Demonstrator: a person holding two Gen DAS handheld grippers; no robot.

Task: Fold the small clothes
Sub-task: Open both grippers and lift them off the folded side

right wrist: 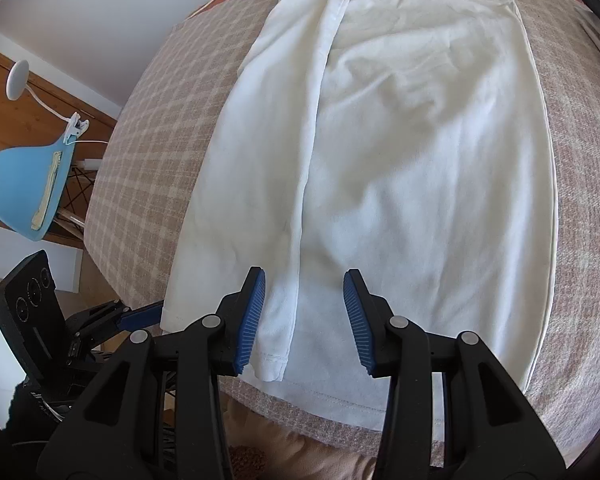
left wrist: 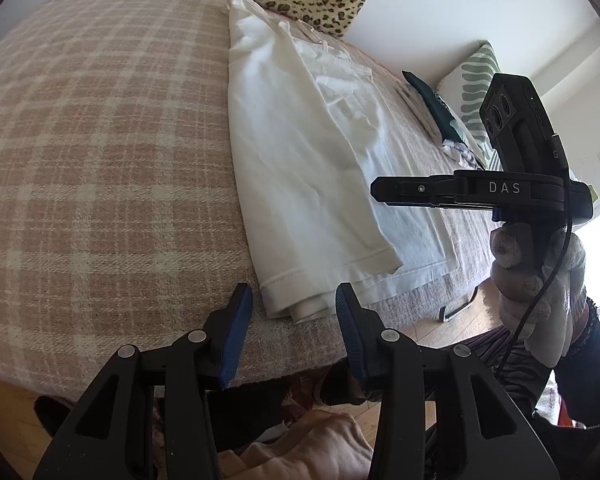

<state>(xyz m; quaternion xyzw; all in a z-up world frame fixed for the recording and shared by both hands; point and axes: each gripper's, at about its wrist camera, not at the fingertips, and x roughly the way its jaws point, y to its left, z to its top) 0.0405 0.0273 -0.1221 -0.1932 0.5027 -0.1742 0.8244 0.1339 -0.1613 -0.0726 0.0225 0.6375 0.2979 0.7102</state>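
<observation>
On bed, atop checked blanket [left wrist: 100, 140], white strappy top [right wrist: 420, 140] is laid flat w/ hem toward near edge and straps at far end; one long side already folded inward, so a lengthwise flap [right wrist: 260, 160] is seen lying over the body, its free edge running approx down the middle. Left gripper [left wrist: 294, 328] is held just off the hem corner of the flap, jaws part open, nothing betw. pads, no cloth contact seen. Right gripper [right wrist: 304, 320] is held over the hem near the flap's free edge, jaws likewise part open and empty; whether pads touch fabric cannot be told from right wrist view. Gloved hand [left wrist: 536, 280] is seen carrying right gripper in left wrist view. Judged step: 1st lengthwise fold done, 2nd side fold pending, approx a third of task complete. For a clean 2nd fold, the unfolded long edge [right wrist: 552, 200] should be pinched at hem corner and near strap end together, single layer only, lifted low and carried across till it meets the flap edge, then laid down parallel. Straps should be tucked inside beforehand. Risk noted: bottom layer dragged along w/ blanket if pinch is too deep; wrinkles near mid-body should be smoothed first
</observation>
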